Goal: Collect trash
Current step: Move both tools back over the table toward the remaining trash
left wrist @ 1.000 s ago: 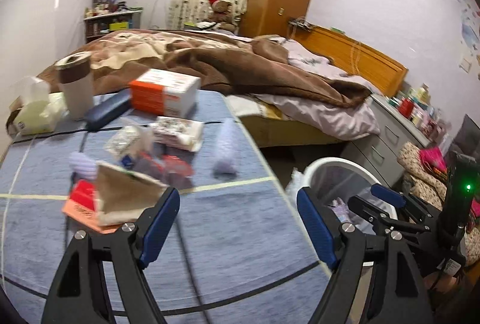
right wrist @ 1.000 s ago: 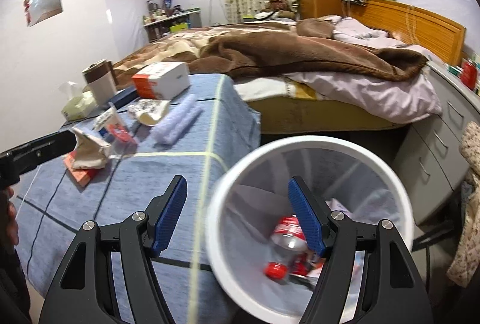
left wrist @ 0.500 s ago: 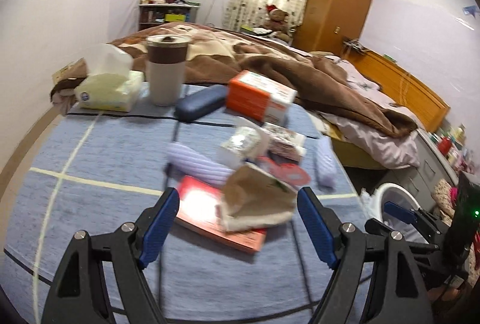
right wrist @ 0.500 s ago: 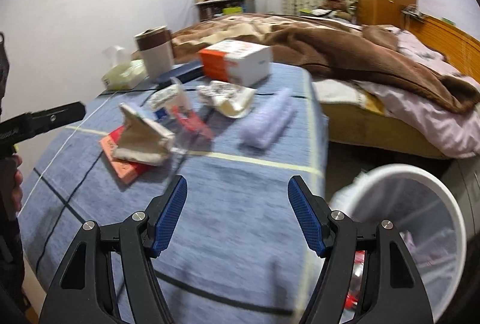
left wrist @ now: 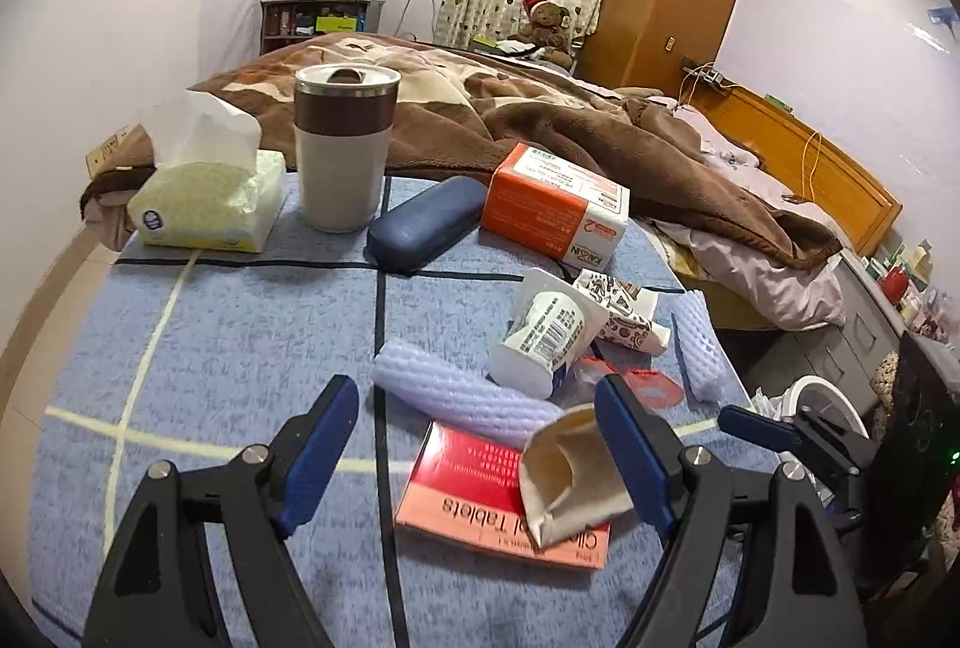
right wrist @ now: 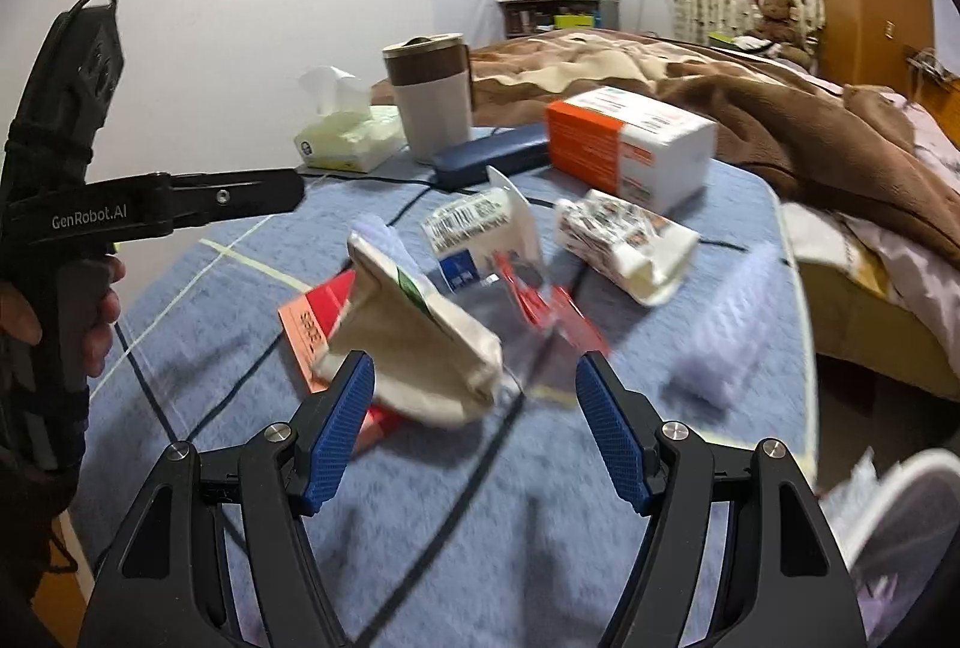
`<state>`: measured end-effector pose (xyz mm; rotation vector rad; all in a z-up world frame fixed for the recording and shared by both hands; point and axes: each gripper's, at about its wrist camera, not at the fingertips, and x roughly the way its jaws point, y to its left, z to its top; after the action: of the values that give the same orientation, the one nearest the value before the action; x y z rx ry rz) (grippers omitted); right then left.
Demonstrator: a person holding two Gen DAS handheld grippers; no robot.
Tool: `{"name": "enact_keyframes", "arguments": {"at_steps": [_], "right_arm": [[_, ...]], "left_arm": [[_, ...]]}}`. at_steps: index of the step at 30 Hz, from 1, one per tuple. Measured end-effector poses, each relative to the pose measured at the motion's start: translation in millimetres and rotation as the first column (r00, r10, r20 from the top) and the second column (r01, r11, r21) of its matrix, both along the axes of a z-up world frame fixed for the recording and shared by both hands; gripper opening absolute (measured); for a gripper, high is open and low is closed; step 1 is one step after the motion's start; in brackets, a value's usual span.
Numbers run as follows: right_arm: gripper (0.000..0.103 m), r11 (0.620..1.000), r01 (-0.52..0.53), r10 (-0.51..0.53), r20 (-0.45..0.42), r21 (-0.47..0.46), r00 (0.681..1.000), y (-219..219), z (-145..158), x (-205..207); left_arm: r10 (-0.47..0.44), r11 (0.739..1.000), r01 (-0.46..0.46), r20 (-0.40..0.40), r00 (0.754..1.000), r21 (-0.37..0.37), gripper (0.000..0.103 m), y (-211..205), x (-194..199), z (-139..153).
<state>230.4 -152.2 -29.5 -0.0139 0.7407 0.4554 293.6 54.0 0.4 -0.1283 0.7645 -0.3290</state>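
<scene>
1. The crumpled beige paper bag lies on the red flat tablet box at the near side of the blue checked tablecloth, just ahead of the right gripper, slightly left of its midline; its long axis runs away from the camera.
2. The right gripper's jaws stand apart and empty; it looks the nearer one.
3. The left gripper, also spread and empty, has the bag by its right pad.
4. The white bin sits low right, beside the table.
5. Legible: "Tablets" on the red box, "KAIXIN" on the orange-white carton, "GenRobot.AI" on the left gripper's body.
</scene>
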Motion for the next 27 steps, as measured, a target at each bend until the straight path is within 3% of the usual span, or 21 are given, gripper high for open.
{"name": "enact_keyframes", "arguments": {"at_steps": [5, 7, 8, 10, 13, 19, 27], "right_arm": [[0.069, 0.997, -0.061, 0.064, -0.048, 0.051, 0.997, 7, -7, 16], [0.053, 0.996, -0.069, 0.072, -0.055, 0.053, 0.996, 9, -9, 18], [0.05, 0.997, -0.073, 0.075, -0.049, 0.037, 0.996, 10, -10, 18], [0.032, 0.997, -0.077, 0.078, -0.056, 0.02, 0.995, 11, -12, 18], [0.015, 0.997, -0.072, 0.073, -0.078, 0.02, 0.994, 8, -16, 18], [0.012, 0.998, -0.065, 0.066, -0.095, 0.006, 0.993, -4, -17, 13], [0.011, 0.998, 0.025, -0.03, -0.091, -0.061, 0.995, -28, -13, 9]], "left_arm": [[-0.028, 0.998, 0.026, -0.04, 0.999, -0.063, 0.083, 0, 19, -7], [-0.042, 0.998, 0.039, -0.044, 0.998, -0.047, 0.083, -4, 24, -10], [-0.047, 0.998, 0.045, -0.047, 0.998, -0.045, 0.083, -6, 27, -11], [-0.061, 0.997, 0.058, -0.057, 0.997, -0.054, 0.083, -10, 34, -14], [-0.073, 0.996, 0.07, -0.069, 0.995, -0.05, 0.083, -16, 43, -18], [-0.113, 0.993, 0.109, -0.086, 0.99, -0.05, 0.083, -30, 58, -24], [-0.161, 0.987, 0.159, -0.115, 0.98, -0.034, 0.082, -49, 72, -35]]}}
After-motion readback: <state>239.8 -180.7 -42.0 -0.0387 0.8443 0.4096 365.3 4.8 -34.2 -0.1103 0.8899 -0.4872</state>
